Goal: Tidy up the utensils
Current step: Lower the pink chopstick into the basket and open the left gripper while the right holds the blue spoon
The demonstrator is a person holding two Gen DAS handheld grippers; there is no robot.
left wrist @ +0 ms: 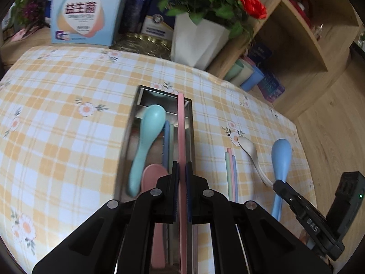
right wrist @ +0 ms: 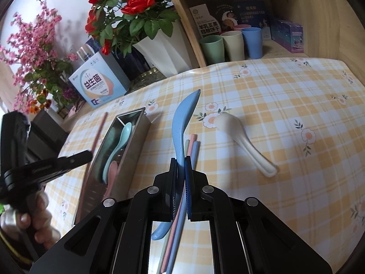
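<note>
Item: utensils, light, stiff, slick plastic.
My left claw (left wrist: 182, 171) pinches the pink chopstick (left wrist: 181, 125) mid-shaft over the tray (left wrist: 190, 123) at 12 o'clock; my right claw (right wrist: 181, 166) clamps the blue spoon (right wrist: 182, 123) by its handle.

Evenly lit by soft daylight in both views; brightest at the pale wall (right wrist: 68, 11) in the upper left of the right wrist view, washed almost white. Showed mild glare on the metal tray (left wrist: 136, 105) rim and inner walls; cast only faint, soft-edged shadows beside the cream spoon (right wrist: 246, 141) and the tray on the checked tablecloth (left wrist: 57, 114). Bent strongly by fisheye distortion; curved the table edge and wooden shelf (left wrist: 303, 52); darkened to black vignette at all corners. Kept central detail sharp; blurred slightly toward the margins, notably at the person's hand (right wrist: 34, 223).
</note>
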